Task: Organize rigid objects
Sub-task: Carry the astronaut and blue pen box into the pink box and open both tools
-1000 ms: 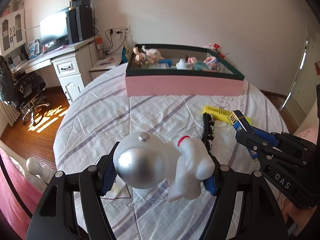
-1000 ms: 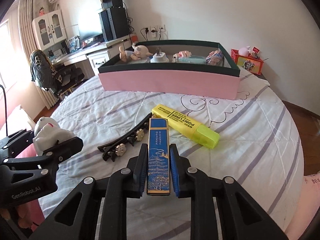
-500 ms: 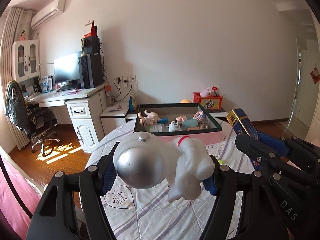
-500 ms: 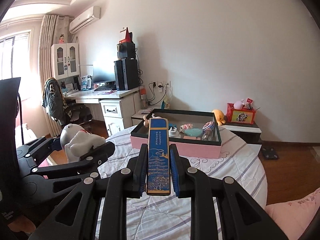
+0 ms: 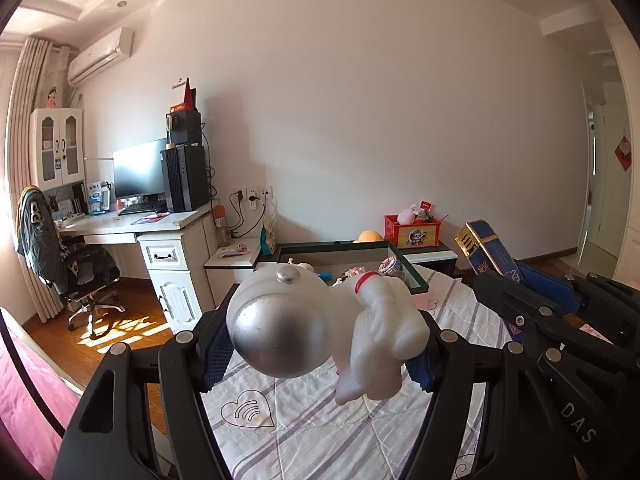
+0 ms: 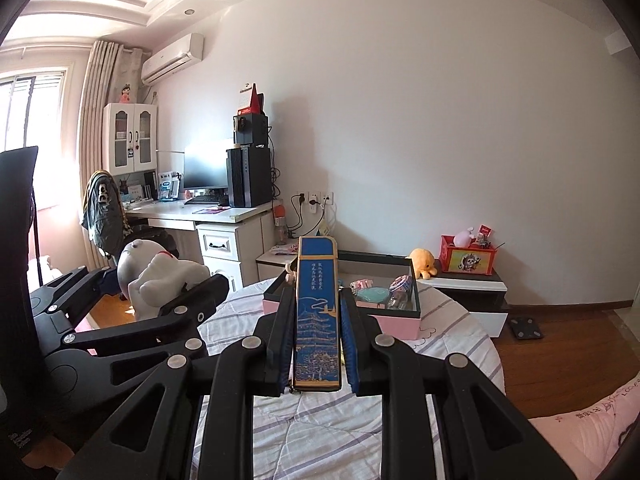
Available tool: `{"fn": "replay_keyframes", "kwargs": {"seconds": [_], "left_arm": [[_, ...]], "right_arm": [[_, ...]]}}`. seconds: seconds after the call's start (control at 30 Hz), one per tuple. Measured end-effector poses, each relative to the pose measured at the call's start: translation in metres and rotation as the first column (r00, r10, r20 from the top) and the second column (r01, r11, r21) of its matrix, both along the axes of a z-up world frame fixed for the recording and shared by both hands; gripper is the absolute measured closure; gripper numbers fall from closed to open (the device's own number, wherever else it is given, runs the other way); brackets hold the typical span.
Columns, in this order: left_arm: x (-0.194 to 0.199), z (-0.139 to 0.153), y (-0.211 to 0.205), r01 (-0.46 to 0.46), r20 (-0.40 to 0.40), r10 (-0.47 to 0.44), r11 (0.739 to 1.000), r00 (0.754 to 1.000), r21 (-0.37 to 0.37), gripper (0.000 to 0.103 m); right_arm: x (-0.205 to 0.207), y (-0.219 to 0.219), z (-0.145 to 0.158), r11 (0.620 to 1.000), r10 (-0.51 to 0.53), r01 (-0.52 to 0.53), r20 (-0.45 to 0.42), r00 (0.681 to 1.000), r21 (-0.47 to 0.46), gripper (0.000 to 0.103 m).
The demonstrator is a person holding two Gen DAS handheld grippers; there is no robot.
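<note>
I am holding both tools up above the round table (image 6: 460, 344), which is wearing a striped cloth. My left tool (image 5: 320, 344) is pinching a white astronaut figure (image 5: 324, 324) across its body; the silver helmet is bulging toward the camera and the legs are hanging down to the right, past the blue pads. In the right wrist view the same figure (image 6: 160, 276) is showing at the left, gripped in that tool.

My right tool (image 6: 316, 344) is pinching a long blue box (image 6: 317, 316) printed with a gold pagoda, lying lengthwise between the fingers and sticking out well beyond their tips. From the left wrist view the box (image 5: 486, 250) is tilting up at the right.

Ahead on the table a pink tray with a dark rim (image 6: 396, 322) is sitting with small things inside; I cannot make most of them out, and the blue box is covering its left part. In the left wrist view the astronaut is hiding most of the tray (image 5: 340, 246). The near edge of the table is being cut off by the tool bodies.
</note>
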State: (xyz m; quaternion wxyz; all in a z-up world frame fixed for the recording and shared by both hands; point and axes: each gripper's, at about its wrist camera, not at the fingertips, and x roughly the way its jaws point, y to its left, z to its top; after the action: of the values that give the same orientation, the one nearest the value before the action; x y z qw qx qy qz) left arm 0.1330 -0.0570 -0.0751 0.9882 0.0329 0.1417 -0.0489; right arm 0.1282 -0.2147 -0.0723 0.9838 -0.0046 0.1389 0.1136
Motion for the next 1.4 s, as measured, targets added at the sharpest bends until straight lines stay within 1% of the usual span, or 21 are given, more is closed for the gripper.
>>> {"fn": "replay_keyframes", "kwargs": {"seconds": [0.13,0.33,0.47,0.63,0.83,0.97,1.07,1.13,1.2,1.27,1.33,1.4], "left_arm": [[0.002,0.0,0.0,0.0,0.002,0.0,1.0,1.0,0.0,0.032],[0.015,-0.004,-0.001,0.001,-0.009,-0.001,1.0,1.0,0.0,0.032],[0.033,-0.011,-0.002,0.008,-0.034,-0.008,1.0,0.999,0.002,0.032],[0.07,-0.025,-0.003,0.032,-0.096,-0.032,0.999,0.995,-0.004,0.032],[0.131,-0.039,-0.01,0.037,-0.142,-0.032,0.999,0.989,0.029,0.032],[0.185,-0.048,-0.015,0.029,-0.175,-0.018,0.998,0.984,0.058,0.032],[0.23,-0.058,-0.019,0.026,-0.222,-0.009,0.997,0.975,0.074,0.032],[0.258,-0.065,-0.021,0.017,-0.262,0.002,0.997,0.965,0.07,0.032],[0.284,-0.072,-0.026,0.037,-0.288,-0.013,0.996,0.958,0.076,0.032],[0.31,-0.079,-0.03,0.043,-0.332,-0.014,0.996,0.943,0.079,0.032],[0.325,-0.084,-0.032,0.035,-0.329,-0.001,0.995,0.944,0.097,0.032],[0.341,-0.092,-0.033,0.028,-0.35,0.013,0.993,0.937,0.112,0.032]], "right_arm": [[0.0,-0.001,0.001,1.0,-0.002,0.002,-0.002,1.0,0.0,0.081],[0.007,0.001,-0.001,1.0,-0.008,0.008,-0.009,1.0,-0.006,0.082],[0.021,0.003,-0.004,1.0,-0.013,0.012,-0.032,0.999,-0.013,0.081],[0.051,0.005,-0.013,1.0,-0.007,0.005,-0.078,0.997,-0.022,0.081],[0.111,0.003,-0.027,0.999,0.007,-0.012,-0.139,0.99,-0.034,0.081],[0.163,0.001,-0.036,0.998,0.007,-0.017,-0.174,0.985,-0.056,0.081],[0.207,-0.001,-0.045,0.998,0.019,-0.031,-0.213,0.977,-0.053,0.081],[0.234,-0.003,-0.052,0.998,0.017,-0.031,-0.236,0.972,-0.057,0.081],[0.259,-0.005,-0.059,0.997,0.001,-0.021,-0.261,0.965,-0.071,0.081],[0.282,-0.009,-0.066,0.996,-0.018,-0.007,-0.284,0.959,-0.089,0.081],[0.302,-0.013,-0.077,0.993,-0.055,0.016,-0.322,0.945,-0.121,0.081],[0.316,-0.02,-0.088,0.99,-0.084,0.038,-0.353,0.932,-0.136,0.081]]}}
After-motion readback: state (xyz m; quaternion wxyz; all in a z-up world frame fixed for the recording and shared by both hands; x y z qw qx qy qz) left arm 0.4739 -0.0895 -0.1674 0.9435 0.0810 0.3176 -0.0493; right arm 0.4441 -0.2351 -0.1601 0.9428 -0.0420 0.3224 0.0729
